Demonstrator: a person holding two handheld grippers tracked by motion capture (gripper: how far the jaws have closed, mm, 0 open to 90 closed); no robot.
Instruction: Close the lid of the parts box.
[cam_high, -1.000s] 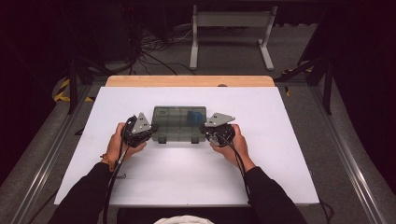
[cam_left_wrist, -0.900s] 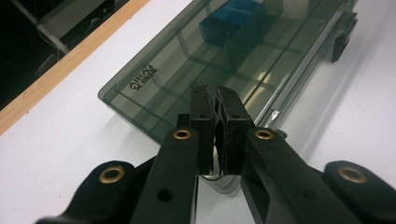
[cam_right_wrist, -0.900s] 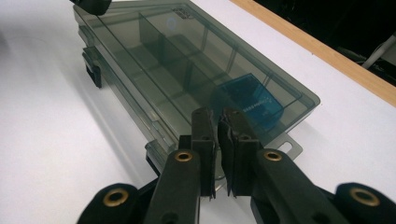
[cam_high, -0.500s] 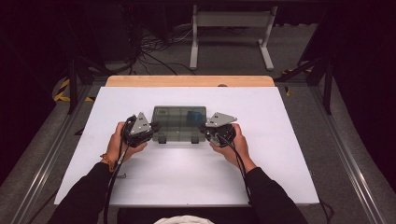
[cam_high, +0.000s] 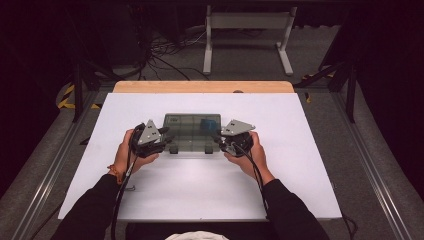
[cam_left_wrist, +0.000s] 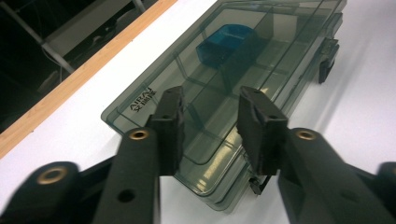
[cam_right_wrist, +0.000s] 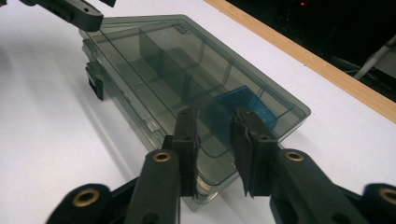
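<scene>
Both the left gripper and right gripper have just been opening, jaws now parted and releasing the ends of the smoky plastic box, so it looks set down.

smoky clear plastic organiser box on a matt white table
glossy smooth lid; blue plastic piece inside; far table edge bare wood.

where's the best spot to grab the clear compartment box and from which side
Probably by its two short ends, one gripper from each side. The box lies flat and long on the table, latches on the near long edge. The left gripper and right gripper sit there now, fingers just opening, not pressing.
</scene>
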